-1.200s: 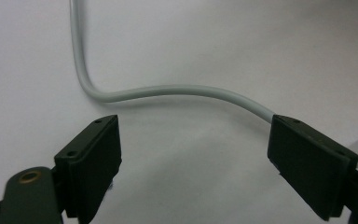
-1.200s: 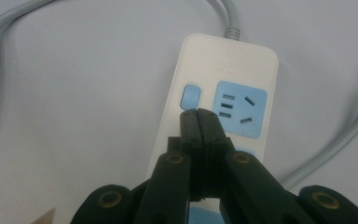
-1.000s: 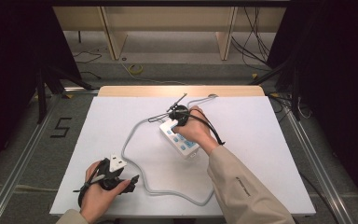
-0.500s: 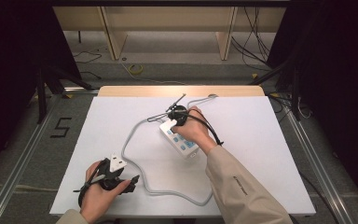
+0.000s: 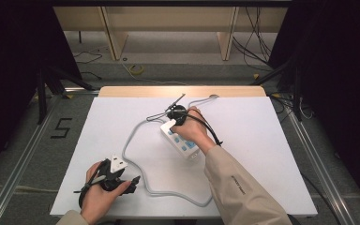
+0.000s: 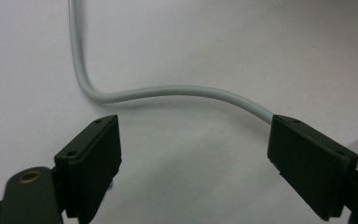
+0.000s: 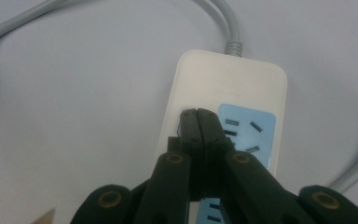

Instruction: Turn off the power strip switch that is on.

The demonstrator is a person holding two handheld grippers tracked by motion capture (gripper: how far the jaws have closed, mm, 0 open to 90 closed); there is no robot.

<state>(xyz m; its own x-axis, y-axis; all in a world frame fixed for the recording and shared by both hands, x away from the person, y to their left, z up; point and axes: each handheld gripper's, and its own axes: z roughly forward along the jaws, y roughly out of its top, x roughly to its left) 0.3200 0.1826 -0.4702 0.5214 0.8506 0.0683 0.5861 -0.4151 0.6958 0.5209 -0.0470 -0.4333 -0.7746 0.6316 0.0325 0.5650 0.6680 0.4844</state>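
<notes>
Two grippers: my right gripper [image 7: 199, 122], jaws pressed together, pokes the rigid, light power strip [image 7: 233, 93] mid-table, while my left gripper [image 6: 193, 154] gapes by its stiff grey cord [image 6: 168, 91], best pinched crosswise.

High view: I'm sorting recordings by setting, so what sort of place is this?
Probably a lab recording station: a white table with dark curtains on both sides, loose cables on the floor, and a taped number 5.
</notes>
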